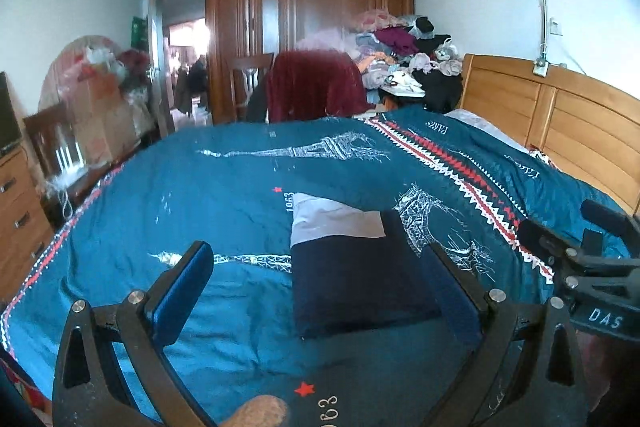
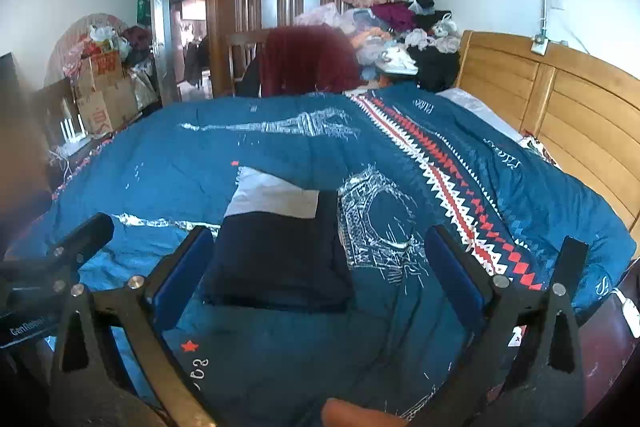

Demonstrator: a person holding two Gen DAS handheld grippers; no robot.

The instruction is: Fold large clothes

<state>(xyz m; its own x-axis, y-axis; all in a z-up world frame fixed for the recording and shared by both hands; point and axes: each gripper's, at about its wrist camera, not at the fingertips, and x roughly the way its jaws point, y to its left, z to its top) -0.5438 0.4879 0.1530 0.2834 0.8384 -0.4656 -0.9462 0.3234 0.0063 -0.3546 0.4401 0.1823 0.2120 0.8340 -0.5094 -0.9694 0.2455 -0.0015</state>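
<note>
A folded dark navy garment [image 1: 356, 279] with a pale lilac panel at its far end lies flat on the blue bedspread [image 1: 200, 187]. In the right wrist view the same folded garment [image 2: 280, 259] sits just ahead of the fingers. My left gripper [image 1: 324, 279] hovers open above its near edge, holding nothing. My right gripper [image 2: 316, 267] is open too, its blue pads wide apart and empty. The right gripper's body [image 1: 592, 267] shows at the right edge of the left wrist view; the left gripper's body [image 2: 52, 267] shows at the left of the right wrist view.
A wooden headboard [image 1: 560, 115] runs along the right. Behind the bed stand a brown wardrobe [image 1: 308, 19], a chair draped in maroon cloth [image 1: 312, 83] and a heap of clothes [image 1: 404, 55]. Boxes and bags [image 2: 104, 87] and a drawer unit [image 1: 16, 211] fill the left side.
</note>
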